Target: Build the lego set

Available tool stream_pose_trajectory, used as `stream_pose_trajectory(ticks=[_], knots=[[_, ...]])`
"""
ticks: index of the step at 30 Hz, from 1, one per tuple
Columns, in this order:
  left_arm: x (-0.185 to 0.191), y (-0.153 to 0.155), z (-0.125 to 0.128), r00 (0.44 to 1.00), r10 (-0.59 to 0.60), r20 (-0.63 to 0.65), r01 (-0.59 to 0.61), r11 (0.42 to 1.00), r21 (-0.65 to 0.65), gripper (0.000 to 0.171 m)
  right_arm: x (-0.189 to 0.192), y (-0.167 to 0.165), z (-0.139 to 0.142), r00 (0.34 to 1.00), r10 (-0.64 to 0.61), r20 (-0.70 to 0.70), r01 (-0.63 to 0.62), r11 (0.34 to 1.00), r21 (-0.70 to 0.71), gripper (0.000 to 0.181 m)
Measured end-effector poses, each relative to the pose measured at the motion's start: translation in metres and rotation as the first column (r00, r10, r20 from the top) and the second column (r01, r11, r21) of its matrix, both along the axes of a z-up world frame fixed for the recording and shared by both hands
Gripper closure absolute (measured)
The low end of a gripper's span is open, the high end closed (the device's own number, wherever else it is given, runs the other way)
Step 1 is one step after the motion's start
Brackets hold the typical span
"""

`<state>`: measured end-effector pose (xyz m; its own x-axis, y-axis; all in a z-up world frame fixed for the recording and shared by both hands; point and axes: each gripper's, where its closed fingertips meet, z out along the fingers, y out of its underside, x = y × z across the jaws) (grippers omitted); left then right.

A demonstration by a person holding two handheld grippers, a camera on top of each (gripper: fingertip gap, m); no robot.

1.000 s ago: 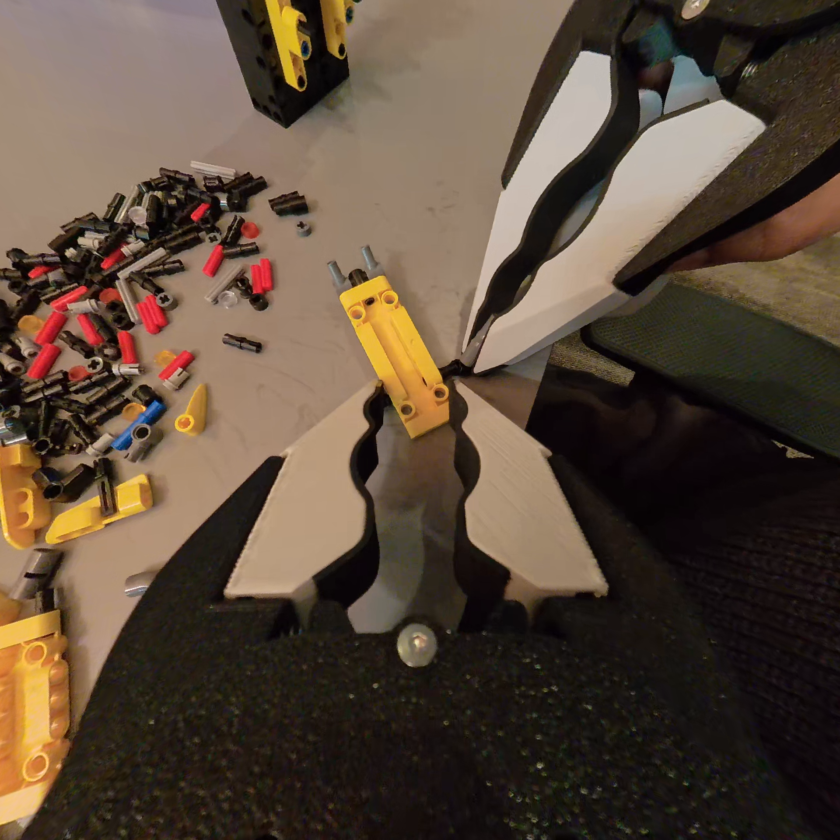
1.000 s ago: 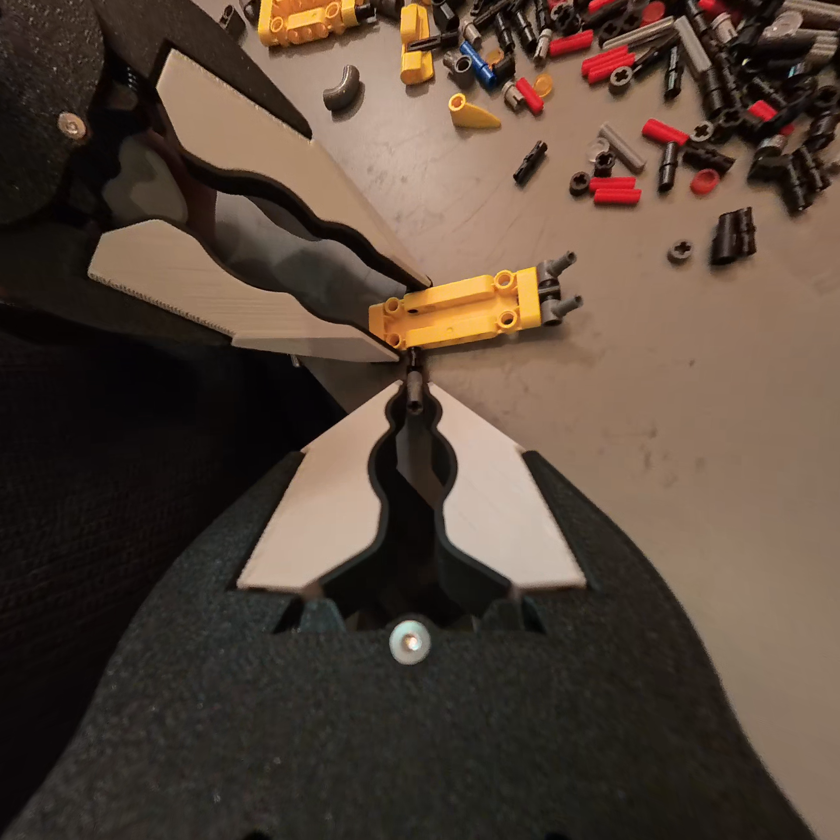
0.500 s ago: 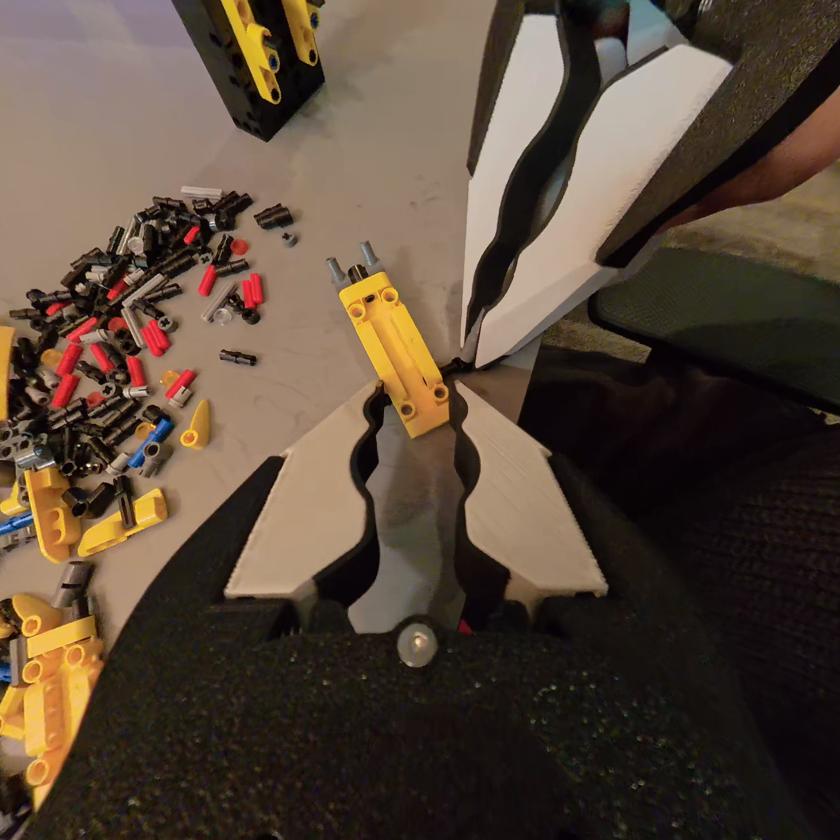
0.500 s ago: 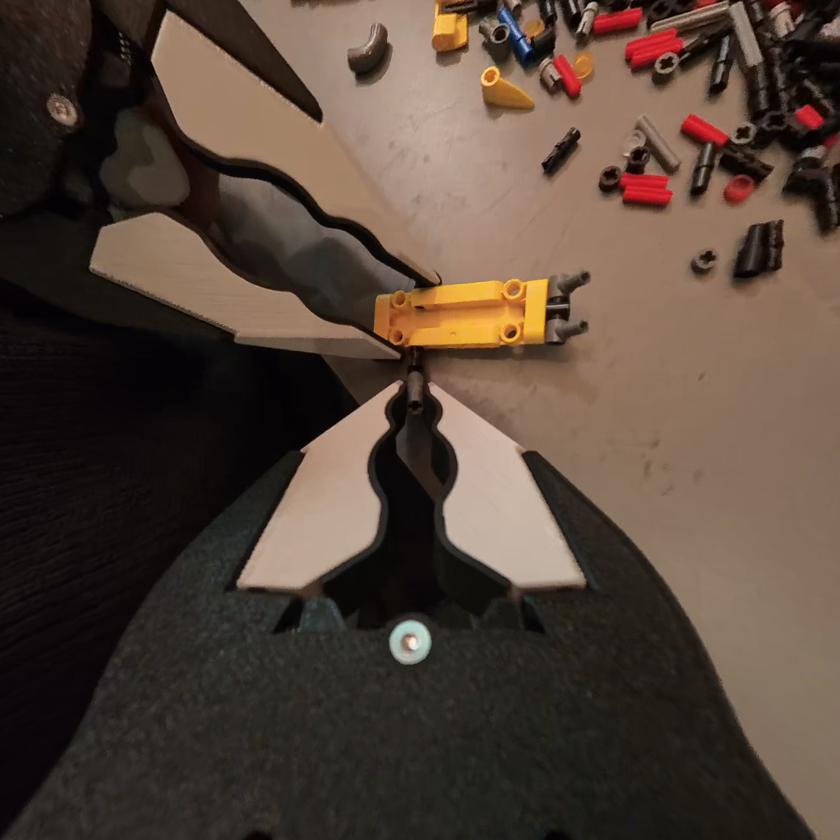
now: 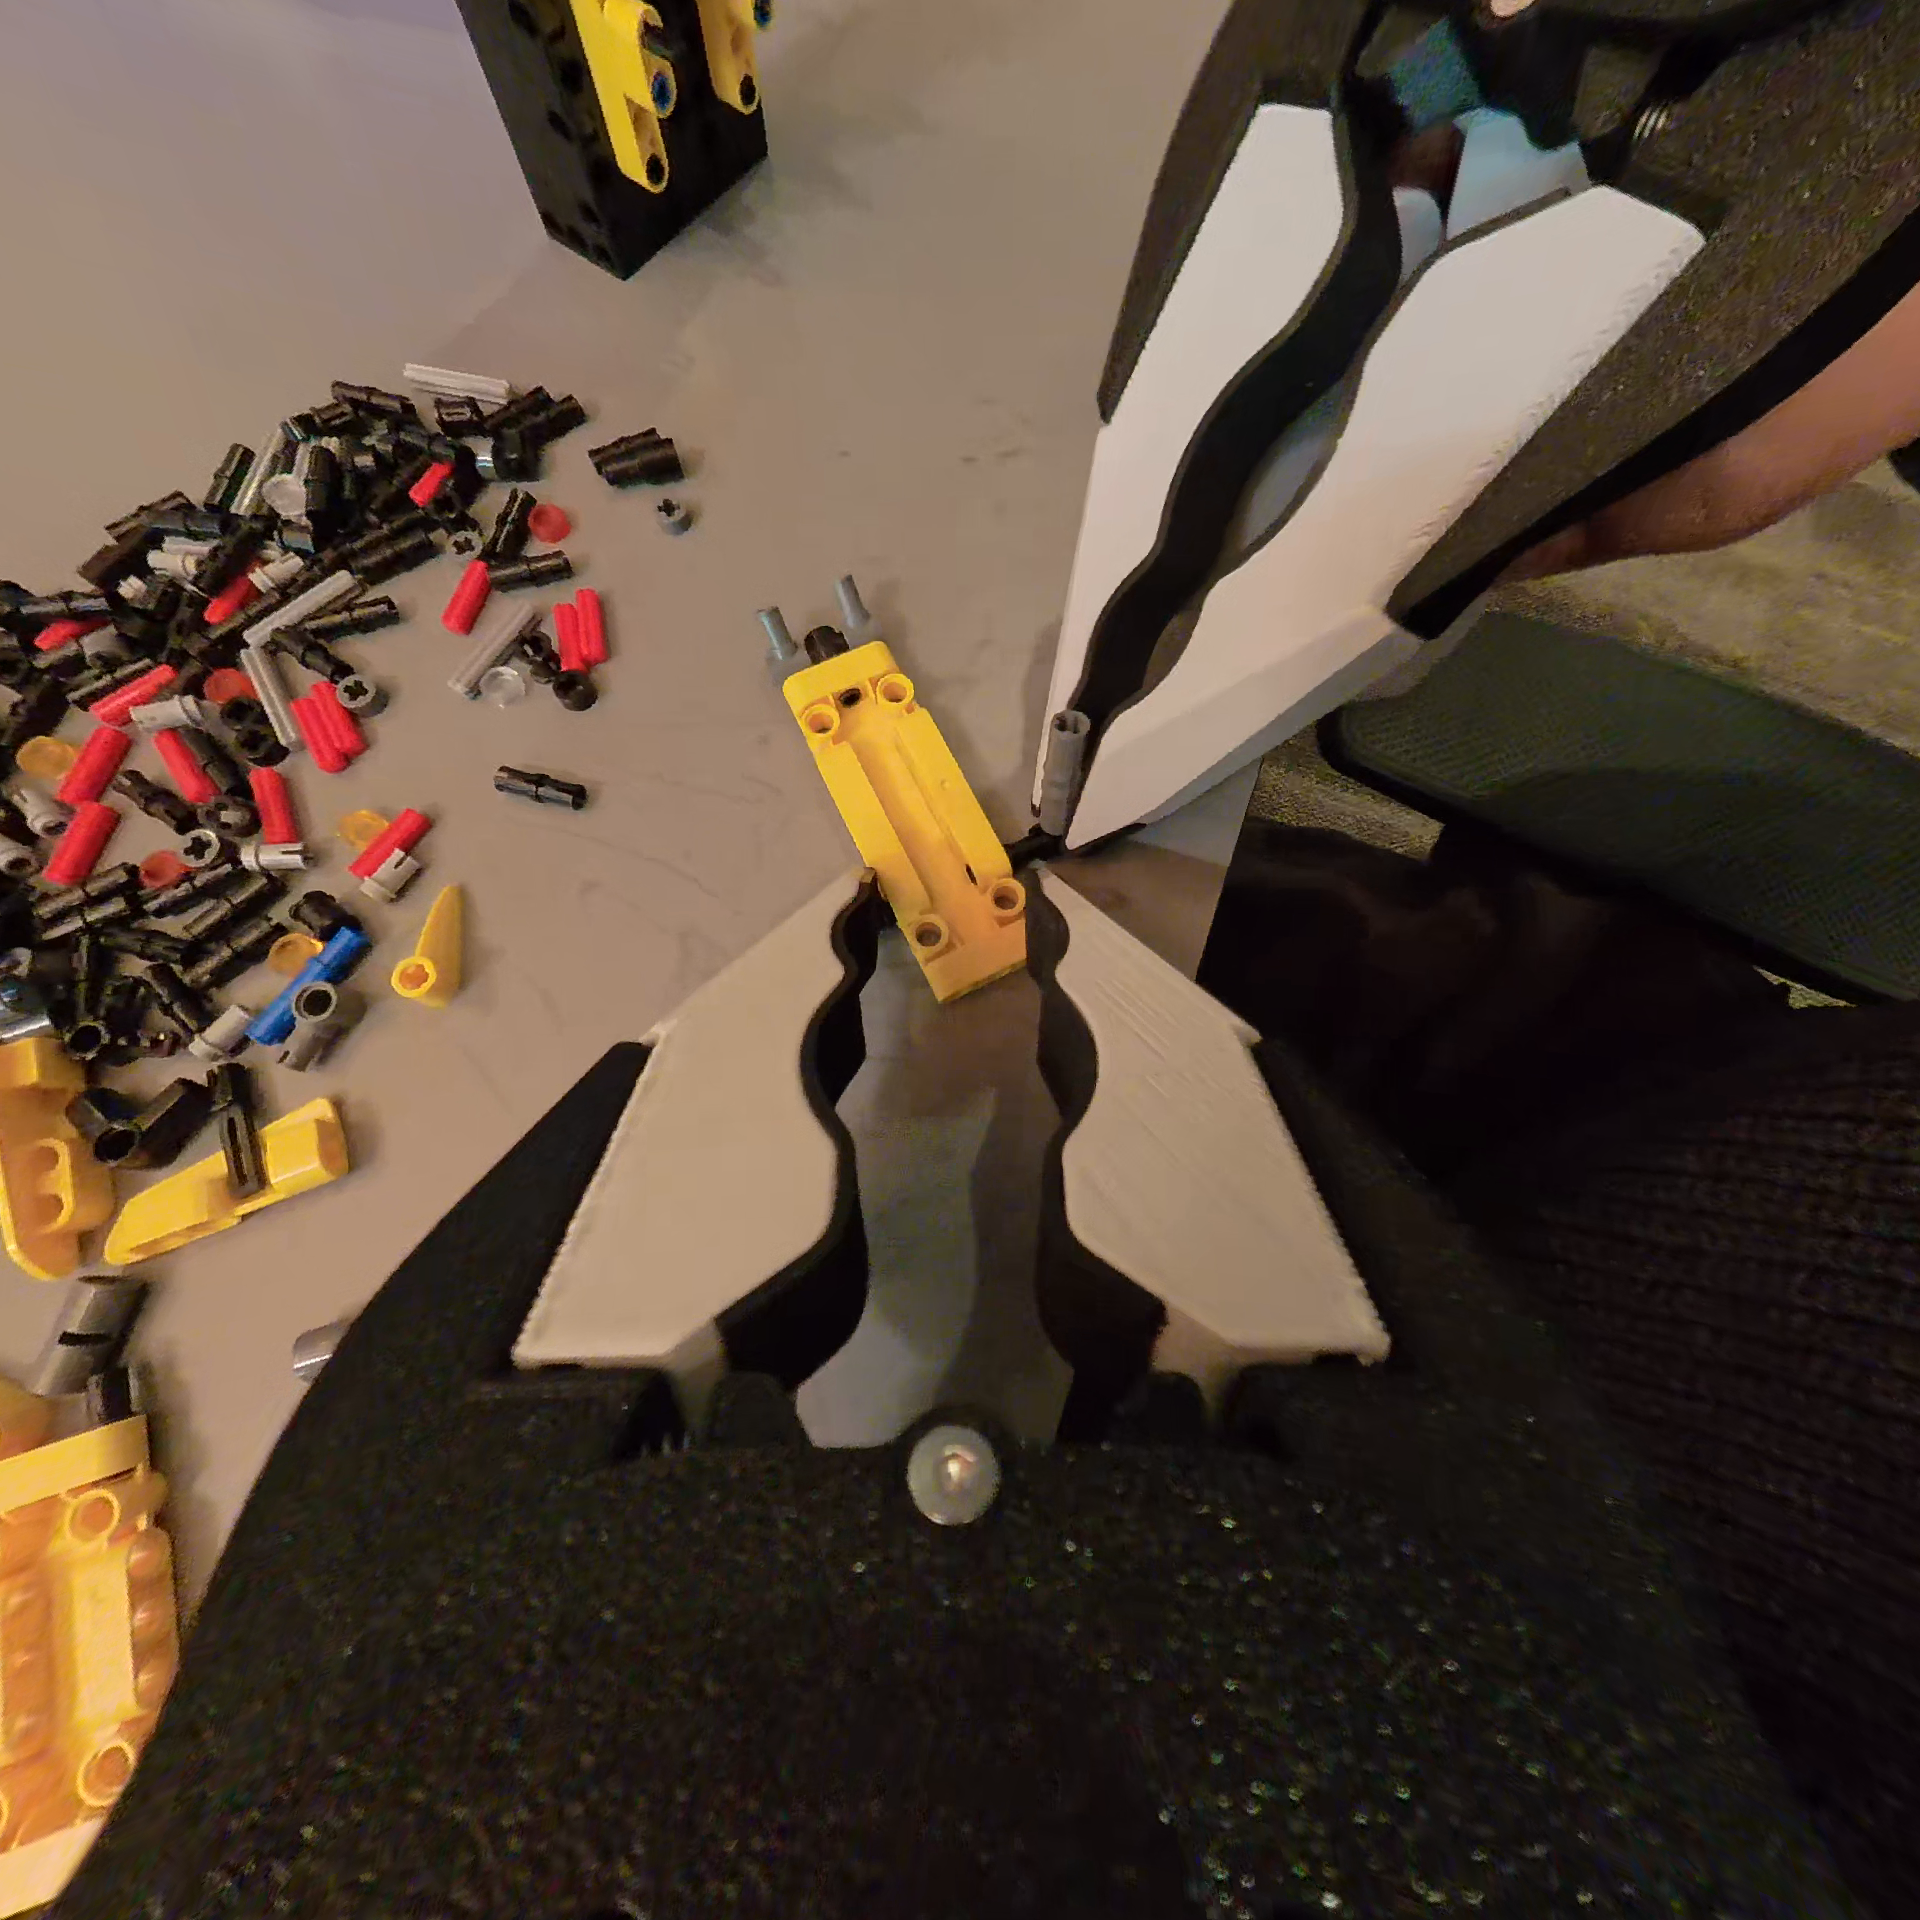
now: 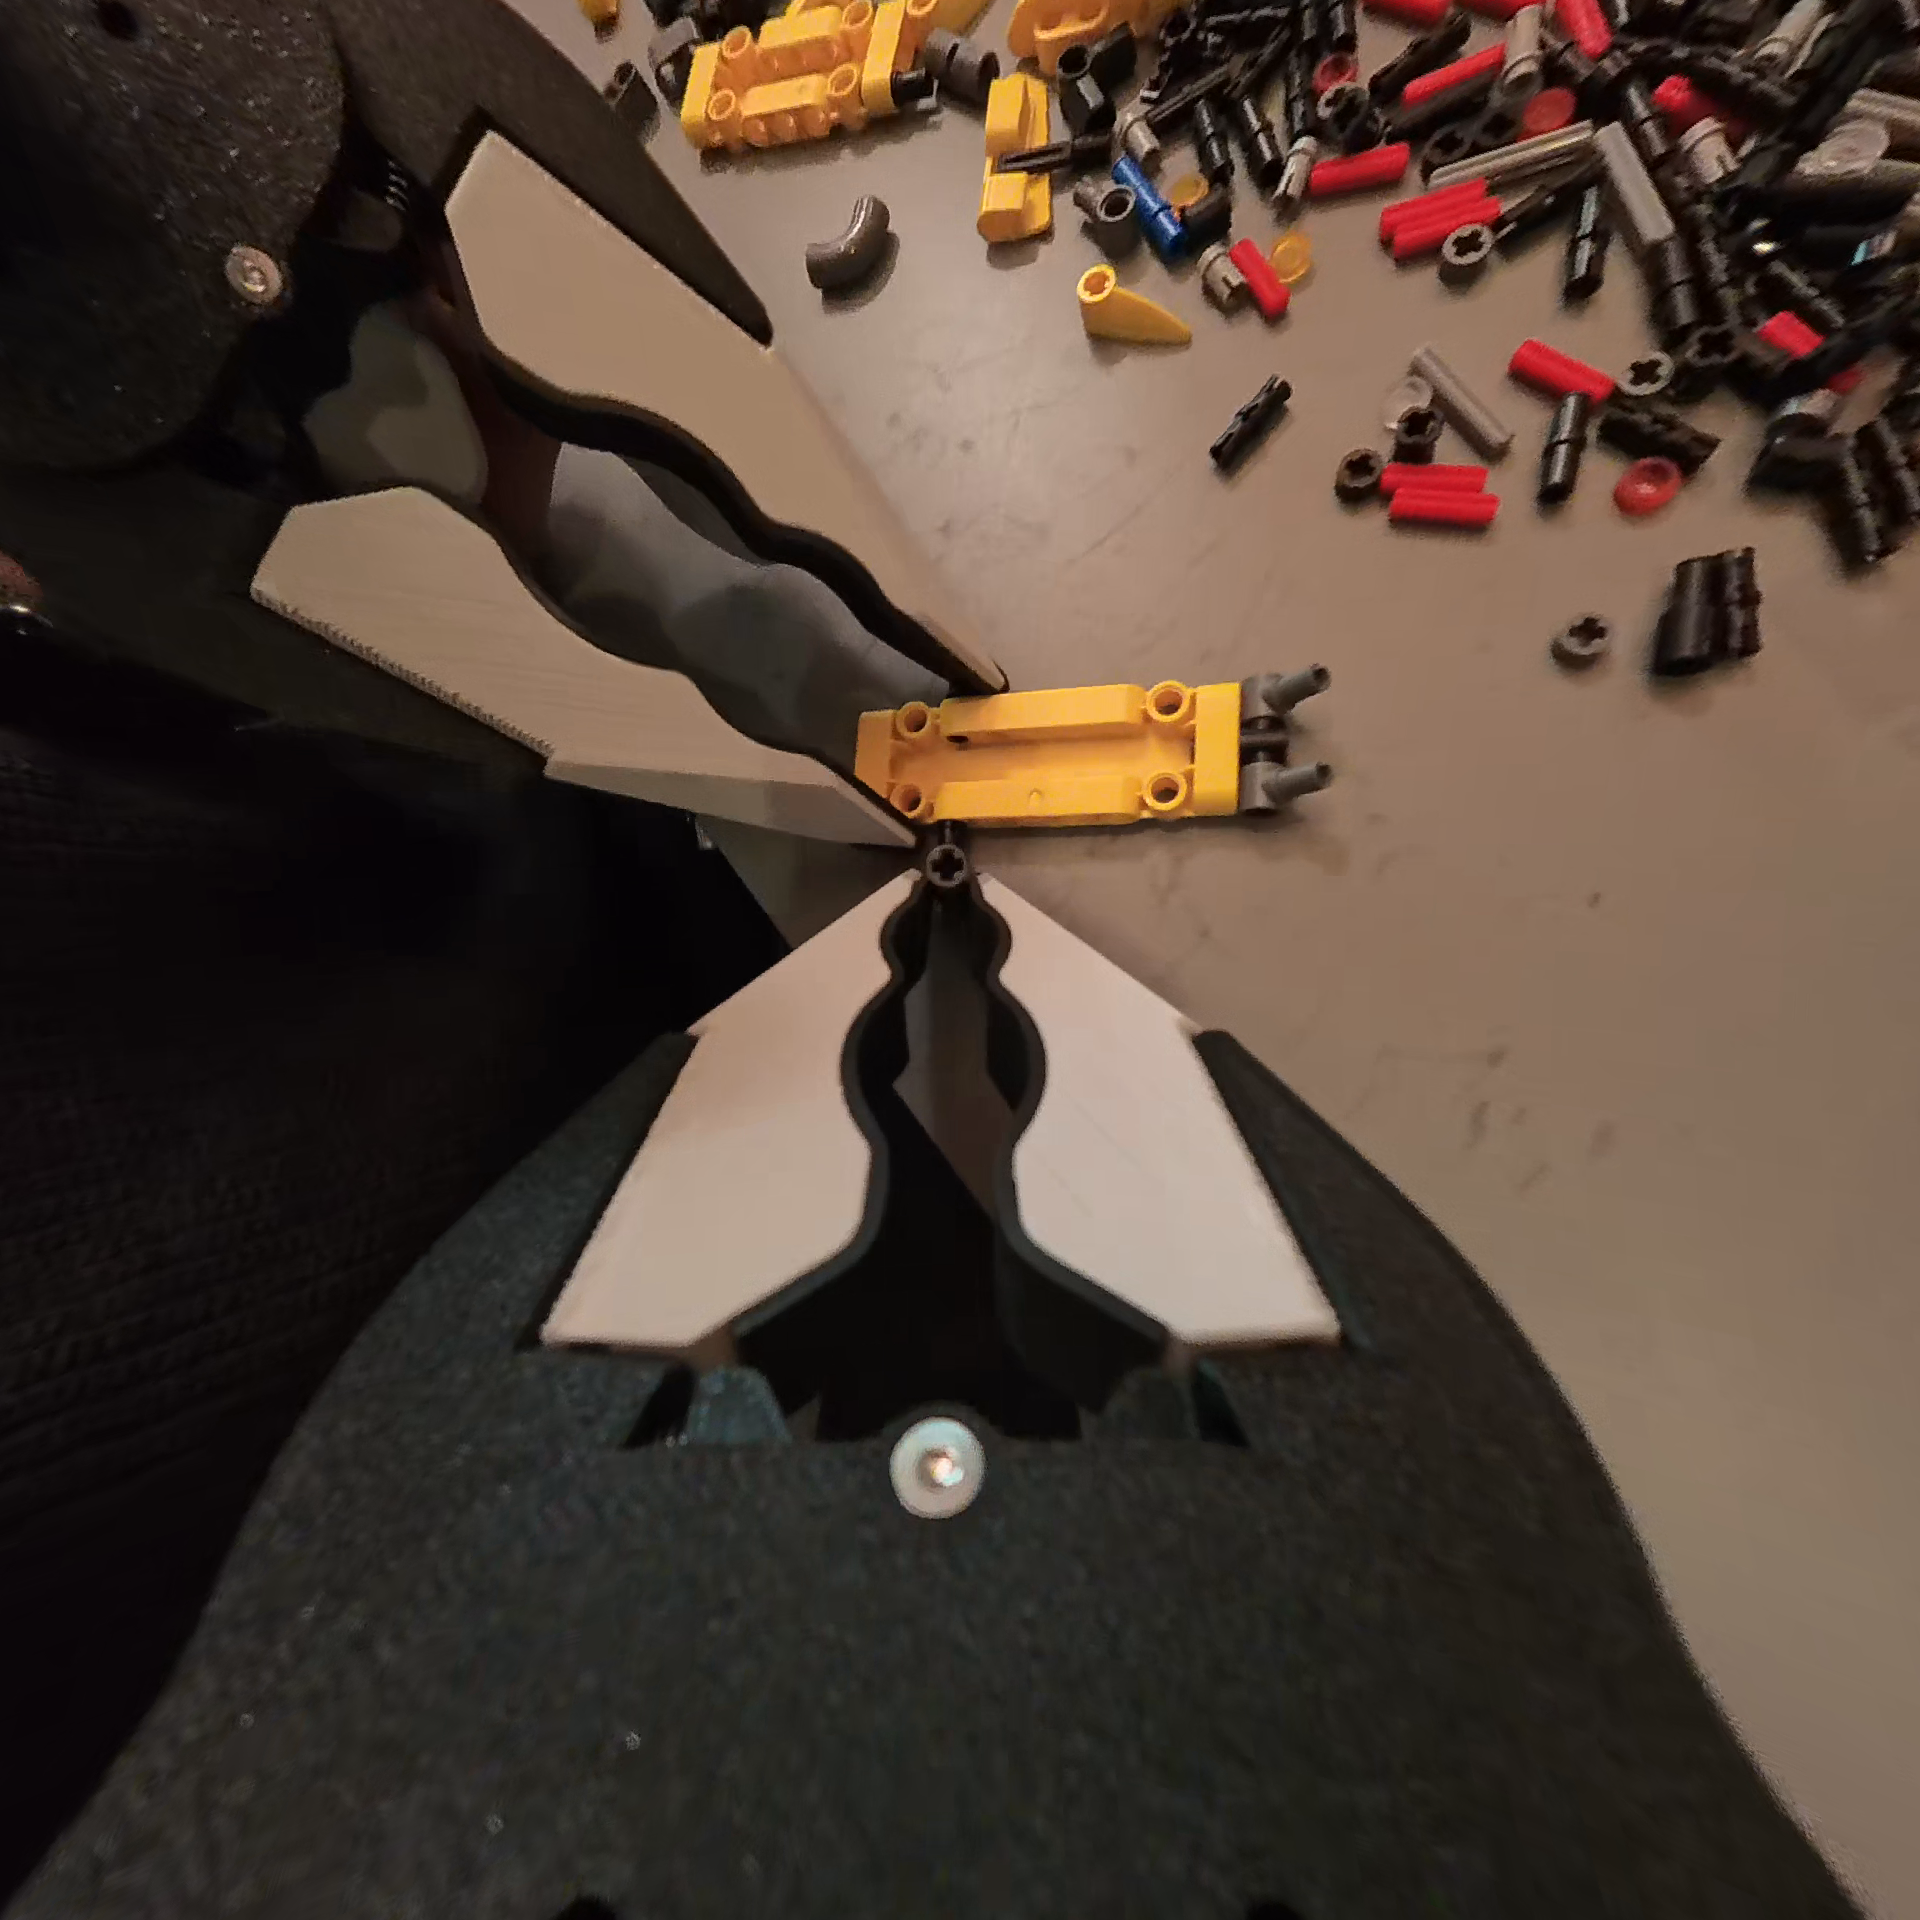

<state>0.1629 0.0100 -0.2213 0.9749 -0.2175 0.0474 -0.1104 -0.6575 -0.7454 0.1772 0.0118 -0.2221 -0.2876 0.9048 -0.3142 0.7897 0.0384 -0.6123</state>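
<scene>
My left gripper [image 5: 951,899] is shut on the near end of a yellow panel piece [image 5: 899,800] with two grey pins at its far end, held just above the grey table. In the right wrist view the left gripper [image 6: 940,764] comes in from the upper left, holding that piece [image 6: 1049,753] level. My right gripper [image 6: 948,878] is shut on a small dark pin [image 6: 948,860] whose cross-shaped end faces the camera. The pin's tip touches the side of the yellow piece at its held end. In the left wrist view the right gripper [image 5: 1065,826] grips the pin [image 5: 1062,764] upright.
A pile of black, red and grey pins [image 5: 208,675] lies to the left, with larger yellow parts [image 5: 73,1579] near the front left. A black block with yellow beams [image 5: 623,114] stands at the back. The table edge, a chair seat [image 5: 1662,790] and dark clothing are to the right. Less than 4 cm separates the two grippers' tips.
The yellow piece has swung from tilted to level in the right wrist view. The right gripper has turned, so the pin now shows end-on against the piece's side. Both grips are unchanged.
</scene>
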Motion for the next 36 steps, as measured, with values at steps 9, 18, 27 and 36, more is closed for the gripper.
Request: stream_pose_trajectory(ticks=[9,18,27,36], knots=[[0.0,-0.0002,0.0,1.0,0.0,0.031,0.0,1.0,-0.008,0.145,-0.0014,-0.0012,0.0005,0.993,-0.05,-0.108,0.052,0.999,0.009,0.176],[0.0,-0.0006,-0.0002,1.0,0.005,0.031,-0.005,1.0,-0.004,0.145,-0.0024,-0.0012,0.0009,0.969,-0.163,-0.186,0.16,0.987,-0.031,0.176],[-0.0001,-0.0004,-0.0002,1.0,0.018,0.016,-0.018,1.0,0.003,0.145,-0.0027,-0.0012,0.0012,0.935,-0.344,-0.084,0.309,0.909,-0.278,0.177],[0.0008,-0.0005,-0.0001,1.0,0.001,0.028,-0.001,1.0,-0.001,0.145,-0.0034,0.0001,0.0018,0.914,-0.399,-0.074,0.346,0.861,-0.373,0.177]])
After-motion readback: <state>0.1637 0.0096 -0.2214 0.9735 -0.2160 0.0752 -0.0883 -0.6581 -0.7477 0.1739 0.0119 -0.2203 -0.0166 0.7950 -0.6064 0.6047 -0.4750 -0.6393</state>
